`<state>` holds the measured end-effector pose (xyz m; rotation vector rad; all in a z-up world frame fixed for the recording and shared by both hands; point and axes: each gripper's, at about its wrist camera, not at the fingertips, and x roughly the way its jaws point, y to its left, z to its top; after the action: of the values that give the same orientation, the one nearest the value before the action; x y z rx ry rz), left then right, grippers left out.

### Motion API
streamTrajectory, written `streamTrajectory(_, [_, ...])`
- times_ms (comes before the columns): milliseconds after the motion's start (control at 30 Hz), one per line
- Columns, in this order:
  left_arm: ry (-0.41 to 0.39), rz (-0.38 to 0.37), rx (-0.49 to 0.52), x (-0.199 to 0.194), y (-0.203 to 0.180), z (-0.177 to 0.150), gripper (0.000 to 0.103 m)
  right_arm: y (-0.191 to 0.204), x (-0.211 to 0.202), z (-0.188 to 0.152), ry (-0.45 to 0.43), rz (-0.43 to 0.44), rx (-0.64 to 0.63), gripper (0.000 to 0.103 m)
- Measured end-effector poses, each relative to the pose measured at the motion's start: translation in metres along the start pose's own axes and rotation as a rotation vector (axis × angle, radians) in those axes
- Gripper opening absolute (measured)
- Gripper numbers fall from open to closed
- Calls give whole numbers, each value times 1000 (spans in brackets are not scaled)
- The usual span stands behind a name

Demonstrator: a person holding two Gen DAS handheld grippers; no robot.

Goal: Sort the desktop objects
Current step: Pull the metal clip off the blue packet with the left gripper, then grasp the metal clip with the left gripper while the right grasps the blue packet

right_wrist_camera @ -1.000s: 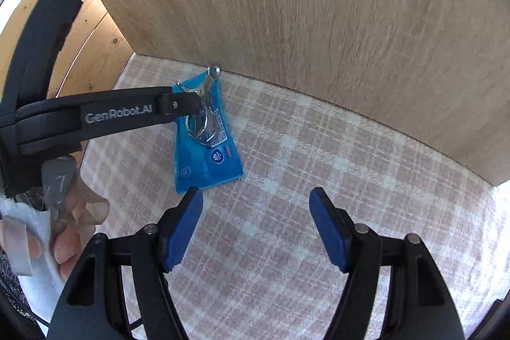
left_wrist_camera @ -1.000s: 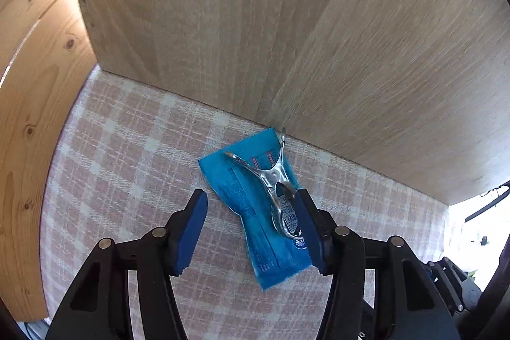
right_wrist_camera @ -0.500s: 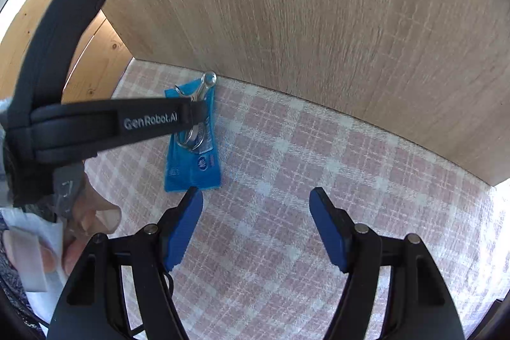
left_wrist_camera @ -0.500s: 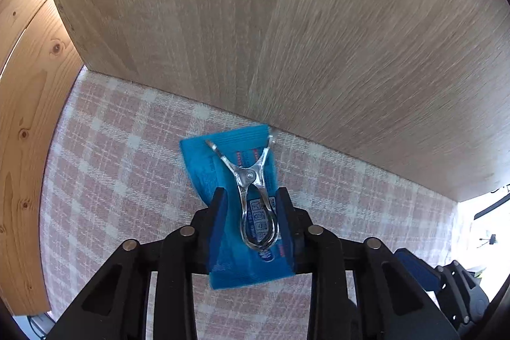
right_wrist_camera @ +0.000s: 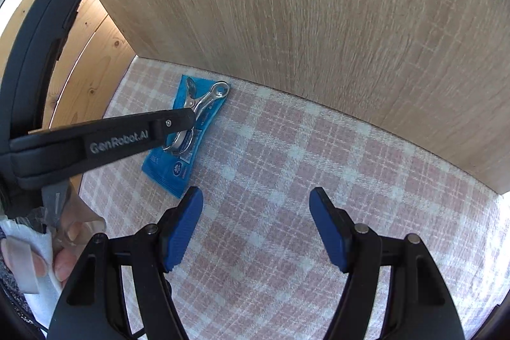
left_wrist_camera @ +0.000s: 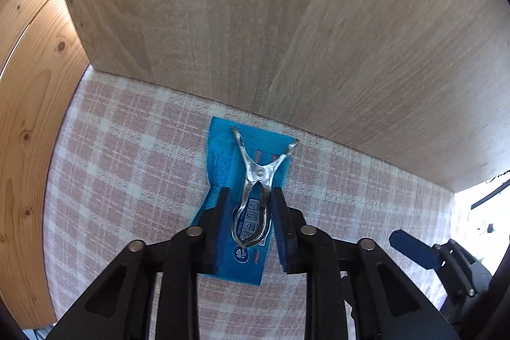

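Observation:
A silver metal clip (left_wrist_camera: 255,174) lies on a blue snack packet (left_wrist_camera: 220,168) on the pink plaid cloth, close to a wooden panel. My left gripper (left_wrist_camera: 250,196) points down over it, and its jaws are closing with the clip's looped end between the blue pads, which touch both of its sides. In the right wrist view, the left gripper's black finger (right_wrist_camera: 127,136) crosses over the clip (right_wrist_camera: 210,96) and the packet (right_wrist_camera: 172,171). My right gripper (right_wrist_camera: 256,199) hangs open above bare cloth to the right of the packet, holding nothing.
An upright light oak panel (left_wrist_camera: 287,21) stands directly behind the packet. A knotty pine wall (left_wrist_camera: 28,85) borders the cloth (right_wrist_camera: 287,180) on the left. A person's fingers (right_wrist_camera: 67,244) with a white cloth show at the lower left of the right wrist view.
The left gripper moved onto the packet and its jaws drew in from wide open to either side of the clip's loop. The right gripper stayed still.

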<state>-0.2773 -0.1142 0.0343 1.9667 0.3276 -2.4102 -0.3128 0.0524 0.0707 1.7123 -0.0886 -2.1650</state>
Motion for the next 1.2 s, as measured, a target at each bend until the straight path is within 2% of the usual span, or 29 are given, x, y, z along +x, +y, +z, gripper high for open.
streamTrajectory(133, [-15,13,36,0,-1,-6,21,3,6,3,1,17,13,68])
streamTrajectory(200, [-20,0,23,-3,5,-9,20,4,5,5,1,21,13,68])
streamTrajectory(367, [-66,6,-25,-20,33,-15,20,11,8,11,9,26,11,68])
streamTrajectory(533, [-74,28,-62,-28,70,-22,19,35,25,23,52,36,-14,68])
streamTrajectory(600, [-71,30,-82,-28,85,-27,17,47,35,28,62,23,-31,68])
streamTrajectory(667, [-61,15,-97,-27,98,-32,0,59,43,34,62,1,-55,68])
streamTrajectory(767, [-63,23,-123,-27,117,-39,0,74,56,41,64,-53,-112,68])
streamTrajectory(900, [-42,-31,-152,-22,138,-48,0,88,69,46,68,-122,-184,68])
streamTrajectory(1000, [-54,-74,-188,-25,151,-53,3,91,75,48,80,-122,-193,68])
streamTrajectory(1100, [-54,-93,-199,-26,156,-54,23,94,78,49,73,-154,-218,70])
streamTrajectory(1200, [-40,-112,-196,-23,156,-54,31,93,78,48,75,-171,-229,70])
